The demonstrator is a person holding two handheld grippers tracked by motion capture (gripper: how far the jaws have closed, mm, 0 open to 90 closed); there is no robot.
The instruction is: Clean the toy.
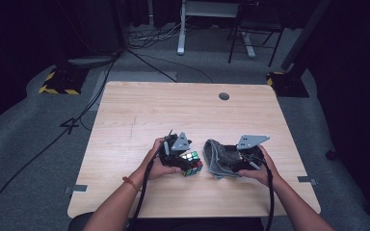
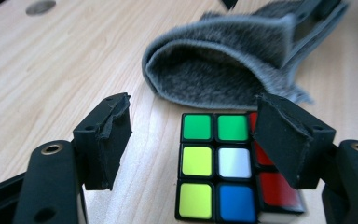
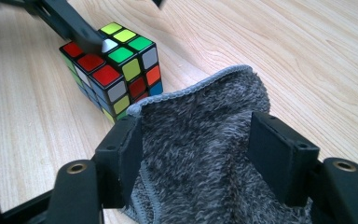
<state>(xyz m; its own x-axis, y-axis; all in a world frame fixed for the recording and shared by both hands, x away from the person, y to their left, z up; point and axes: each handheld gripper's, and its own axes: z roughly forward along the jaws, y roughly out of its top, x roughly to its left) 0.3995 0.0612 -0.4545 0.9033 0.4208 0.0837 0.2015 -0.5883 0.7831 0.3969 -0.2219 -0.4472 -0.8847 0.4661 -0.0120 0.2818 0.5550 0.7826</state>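
Observation:
A scrambled Rubik's cube [image 1: 191, 162] [image 2: 216, 168] [image 3: 116, 70] rests on the wooden table [image 1: 173, 106], close to the front edge. My left gripper [image 1: 186, 159] [image 2: 193, 112] is open over its top; one jaw hangs clear of the cube on one side, and the other overlaps the red face. In the right gripper view one of the left gripper's fingers [image 3: 74, 28] touches the cube's top. Right of the cube a grey fluffy cloth [image 1: 216, 156] [image 2: 214, 70] [image 3: 200, 140] lies bunched and folded. My right gripper [image 1: 229, 160] [image 3: 196, 126] stands open with the cloth between and under its jaws.
A round cable hole [image 1: 224, 96] [image 2: 40, 6] sits near the table's far edge. Bare wood spreads behind and to both sides of the two hands. Beyond the table, cables, a stand's legs and yellow-black striped feet lie on the grey floor.

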